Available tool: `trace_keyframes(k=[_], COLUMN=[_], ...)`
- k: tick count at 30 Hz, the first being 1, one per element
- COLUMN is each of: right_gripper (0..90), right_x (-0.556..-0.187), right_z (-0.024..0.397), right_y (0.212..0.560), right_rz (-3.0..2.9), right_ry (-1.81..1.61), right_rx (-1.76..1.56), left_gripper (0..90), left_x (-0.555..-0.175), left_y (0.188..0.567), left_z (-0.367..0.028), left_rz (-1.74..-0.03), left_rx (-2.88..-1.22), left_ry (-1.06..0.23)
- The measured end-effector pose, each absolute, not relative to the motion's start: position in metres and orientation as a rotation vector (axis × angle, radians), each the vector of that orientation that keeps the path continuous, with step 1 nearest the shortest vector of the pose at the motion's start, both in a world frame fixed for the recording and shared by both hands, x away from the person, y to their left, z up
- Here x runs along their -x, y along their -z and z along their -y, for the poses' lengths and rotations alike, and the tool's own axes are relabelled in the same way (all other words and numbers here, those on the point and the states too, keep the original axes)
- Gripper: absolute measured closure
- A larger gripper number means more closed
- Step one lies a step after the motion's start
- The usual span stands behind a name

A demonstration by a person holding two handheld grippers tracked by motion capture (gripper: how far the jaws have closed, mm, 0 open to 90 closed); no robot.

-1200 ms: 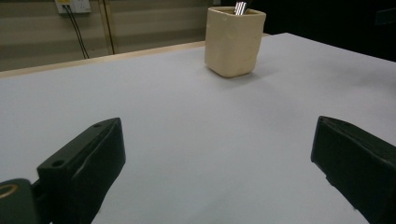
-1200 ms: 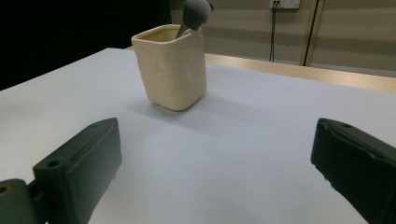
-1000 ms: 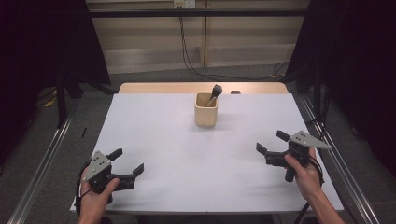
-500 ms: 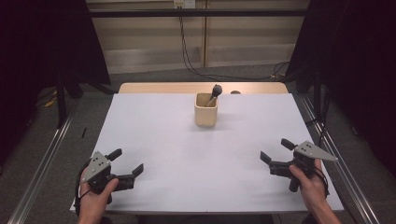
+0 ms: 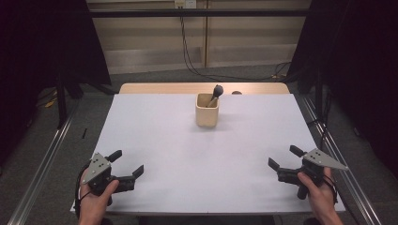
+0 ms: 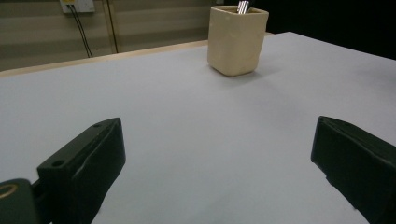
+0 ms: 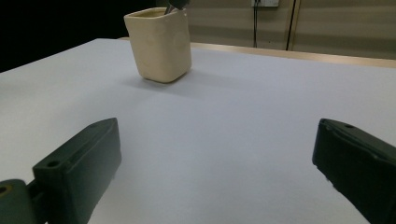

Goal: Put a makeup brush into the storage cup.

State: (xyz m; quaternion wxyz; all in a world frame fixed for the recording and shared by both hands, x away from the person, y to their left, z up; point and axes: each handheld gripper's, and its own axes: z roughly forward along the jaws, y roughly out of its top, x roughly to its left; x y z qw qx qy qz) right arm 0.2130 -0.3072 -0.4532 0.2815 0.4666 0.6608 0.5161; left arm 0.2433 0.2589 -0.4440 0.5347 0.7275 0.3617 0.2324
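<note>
A cream square cup [image 5: 207, 109] stands upright toward the far middle of the white table [image 5: 202, 154]. A dark-headed utensil [image 5: 216, 93] leans out of it. My left gripper [image 5: 126, 164] rests at the near left corner, open and holding nothing. At the near right, my right gripper [image 5: 284, 157] is open and also holds nothing. Both gripper views look across bare table at the cup [image 6: 237, 38] [image 7: 160, 43], which stands well away from the jaws.
A wooden strip [image 5: 202, 88] runs along the table's far edge, with a small dark object [image 5: 236, 93] on it. Metal rails [image 5: 42, 168] flank both sides on the floor. Cables [image 5: 187, 47] hang from a wall socket behind.
My right gripper has drawn back toward the near edge and slightly right. The left gripper and the cup have stayed where they were.
</note>
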Motion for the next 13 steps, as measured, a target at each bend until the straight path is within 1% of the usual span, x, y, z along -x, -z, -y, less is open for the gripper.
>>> trace_keyframes(k=[13], right_gripper=[0.5], right_x=[-0.2097], right_z=[0.3108], right_y=[0.4561], right_rz=[-1.781], right_ry=[-1.396], right_rx=[-1.25], left_gripper=[3.0], left_x=[-0.2438], left_y=[0.4436], left_z=[-0.2602], left_rz=[-0.866], left_rx=[-1.725], left_ry=[-0.556])
